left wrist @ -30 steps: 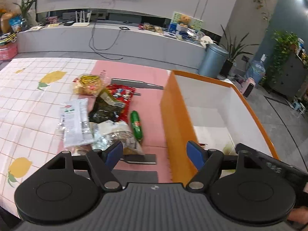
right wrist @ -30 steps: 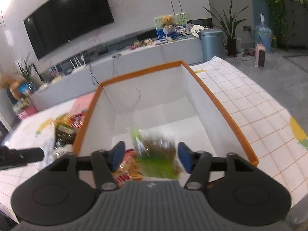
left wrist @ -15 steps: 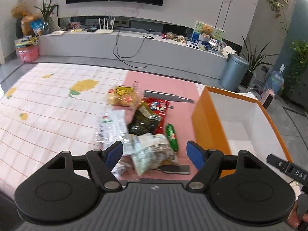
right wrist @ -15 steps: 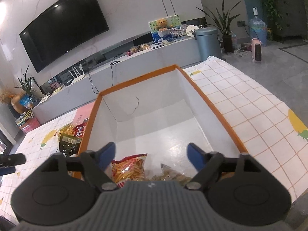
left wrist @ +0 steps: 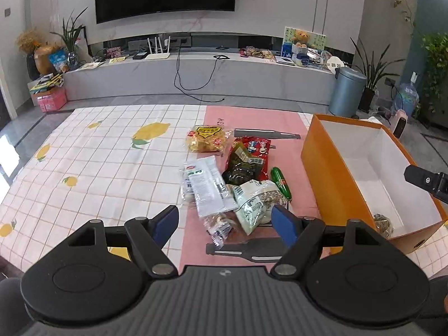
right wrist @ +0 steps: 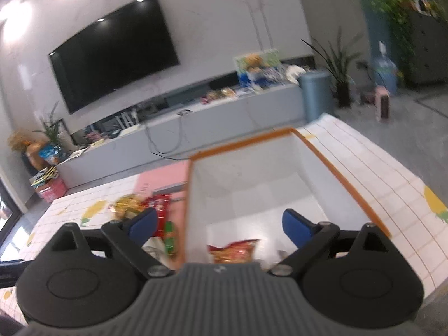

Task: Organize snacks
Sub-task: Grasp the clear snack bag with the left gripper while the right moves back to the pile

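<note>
Several snack packs lie in a heap on a pink mat point(left wrist: 252, 117): a yellow bag point(left wrist: 205, 138), a red pack point(left wrist: 256, 147), a dark green pack point(left wrist: 242, 165), a white pack point(left wrist: 207, 186), a pale green bag point(left wrist: 254, 203) and a small green sausage point(left wrist: 280, 179). An orange box point(left wrist: 327, 168) with white inside stands right of them. My left gripper point(left wrist: 225, 224) is open and empty, above the near end of the heap. My right gripper point(right wrist: 221, 224) is open and empty over the box's point(right wrist: 322, 162) near left wall. An orange-red snack bag point(right wrist: 232, 250) lies inside.
The table wears a white checked cloth with lemon prints point(left wrist: 112, 162). Flat dark grey strips point(left wrist: 266, 133) lie on the mat, one at the near edge point(left wrist: 243, 250). A small snack point(left wrist: 383, 222) sits in the box's near corner. A TV bench and a bin stand beyond.
My right gripper let a green snack pack fall into the box, opened wide and pulled back to the left. My left gripper swung left from the box wall to the snack heap.
</note>
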{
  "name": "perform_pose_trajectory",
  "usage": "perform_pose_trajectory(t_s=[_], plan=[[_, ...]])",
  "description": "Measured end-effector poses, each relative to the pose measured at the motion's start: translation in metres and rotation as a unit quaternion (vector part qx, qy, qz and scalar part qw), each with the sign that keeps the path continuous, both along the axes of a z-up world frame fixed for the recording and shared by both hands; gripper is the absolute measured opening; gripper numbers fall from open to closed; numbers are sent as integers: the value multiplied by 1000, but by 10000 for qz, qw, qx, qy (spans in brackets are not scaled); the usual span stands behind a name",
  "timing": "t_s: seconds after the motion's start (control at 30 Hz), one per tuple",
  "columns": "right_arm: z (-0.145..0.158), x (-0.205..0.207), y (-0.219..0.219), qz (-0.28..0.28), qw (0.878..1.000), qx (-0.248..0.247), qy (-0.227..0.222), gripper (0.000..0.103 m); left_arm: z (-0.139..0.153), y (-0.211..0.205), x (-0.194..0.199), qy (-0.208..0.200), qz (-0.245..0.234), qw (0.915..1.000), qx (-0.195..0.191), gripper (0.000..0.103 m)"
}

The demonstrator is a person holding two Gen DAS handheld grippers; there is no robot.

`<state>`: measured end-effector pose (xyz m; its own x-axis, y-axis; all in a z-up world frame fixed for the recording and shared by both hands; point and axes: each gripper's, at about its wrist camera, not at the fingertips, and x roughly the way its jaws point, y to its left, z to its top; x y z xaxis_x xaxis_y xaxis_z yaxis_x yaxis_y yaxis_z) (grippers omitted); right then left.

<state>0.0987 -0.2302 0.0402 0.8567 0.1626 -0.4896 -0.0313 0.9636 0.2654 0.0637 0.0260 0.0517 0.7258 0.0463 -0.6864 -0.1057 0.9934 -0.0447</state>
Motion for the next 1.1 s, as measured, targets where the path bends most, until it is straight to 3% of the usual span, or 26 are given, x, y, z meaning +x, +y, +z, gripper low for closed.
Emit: perform_pose_trajectory(t_s=[0.17, 0.3, 0.53, 0.7, 0.93, 1.1], plan=[[13, -17, 40, 356, 9986, -42, -399, 93, -7, 17, -3, 215, -77, 9997, -77, 89], [16, -23, 67, 280, 9973, -47, -675, 93, -25, 31, 3, 478, -120, 9986, -177, 89], [-4, -20, 99, 214, 9937, -124, -1089, 93, -59, 47, 17, 621, -573, 9944, -636, 89], [-21, -6, 100, 334, 9931, 149, -1112, 93, -91, 57, 34, 711, -542, 9901, -1078, 89], [-46, 14, 113, 633, 9942, -220, -836, 93, -120, 69, 64, 688, -194, 9800, -1858, 88], [-56, 21, 113, 768, 9934, -423, -742, 93, -144, 69, 84, 1015, 9, 9714, -2146, 80]])
